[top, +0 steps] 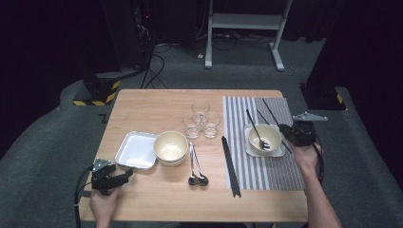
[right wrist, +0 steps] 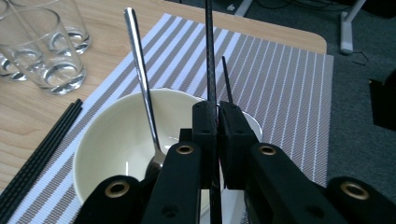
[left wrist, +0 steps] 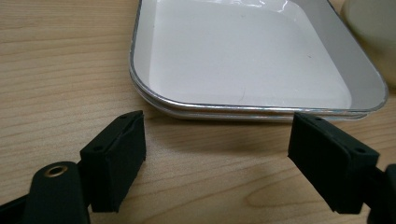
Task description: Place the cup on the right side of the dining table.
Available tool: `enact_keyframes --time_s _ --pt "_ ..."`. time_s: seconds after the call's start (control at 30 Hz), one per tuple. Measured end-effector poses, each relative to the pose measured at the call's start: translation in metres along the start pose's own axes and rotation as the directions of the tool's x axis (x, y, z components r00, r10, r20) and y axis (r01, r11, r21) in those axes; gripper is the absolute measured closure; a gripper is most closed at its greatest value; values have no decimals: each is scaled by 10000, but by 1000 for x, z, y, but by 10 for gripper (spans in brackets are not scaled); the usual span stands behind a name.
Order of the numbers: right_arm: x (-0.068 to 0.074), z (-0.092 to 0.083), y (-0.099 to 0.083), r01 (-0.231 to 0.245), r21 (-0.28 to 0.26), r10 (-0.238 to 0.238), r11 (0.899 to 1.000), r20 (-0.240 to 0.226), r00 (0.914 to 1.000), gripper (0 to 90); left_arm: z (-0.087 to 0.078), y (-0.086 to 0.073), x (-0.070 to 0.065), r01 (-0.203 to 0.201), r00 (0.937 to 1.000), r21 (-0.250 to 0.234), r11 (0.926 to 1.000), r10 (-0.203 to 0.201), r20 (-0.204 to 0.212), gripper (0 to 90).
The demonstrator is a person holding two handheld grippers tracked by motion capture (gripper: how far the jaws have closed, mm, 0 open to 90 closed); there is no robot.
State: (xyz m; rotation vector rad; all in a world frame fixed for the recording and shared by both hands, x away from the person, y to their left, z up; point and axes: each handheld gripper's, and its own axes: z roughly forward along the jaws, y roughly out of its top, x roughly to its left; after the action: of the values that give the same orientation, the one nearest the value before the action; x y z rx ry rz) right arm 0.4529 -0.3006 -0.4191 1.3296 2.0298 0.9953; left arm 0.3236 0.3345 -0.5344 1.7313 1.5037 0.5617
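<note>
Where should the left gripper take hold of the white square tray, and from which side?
Grip the near rim of the white tray, coming in level from the person's side. Its raised lip faces the open left gripper, with bare table in front; the far-right edge is crowded by a bowl.

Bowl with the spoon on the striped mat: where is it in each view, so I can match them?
High view: bowl right of centre, on the striped mat.
Right gripper view: bowl lower left, beside the held chopsticks.
Shared landmark: the spoon leaning in it.
</note>
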Motion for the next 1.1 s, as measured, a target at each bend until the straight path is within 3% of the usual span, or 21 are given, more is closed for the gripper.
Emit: enact_keyframes --time_s 0.53,1.1 --pt "-12 16 -2 -132 320 127 9994 160 9998 858 0 0 -1 -13 10000 11 10000 13 -24 192" --pt "-31 27 -6 -676 339 669 9971 198 9976 858 0 0 -1 -13 10000 9 10000 13 -81 197"
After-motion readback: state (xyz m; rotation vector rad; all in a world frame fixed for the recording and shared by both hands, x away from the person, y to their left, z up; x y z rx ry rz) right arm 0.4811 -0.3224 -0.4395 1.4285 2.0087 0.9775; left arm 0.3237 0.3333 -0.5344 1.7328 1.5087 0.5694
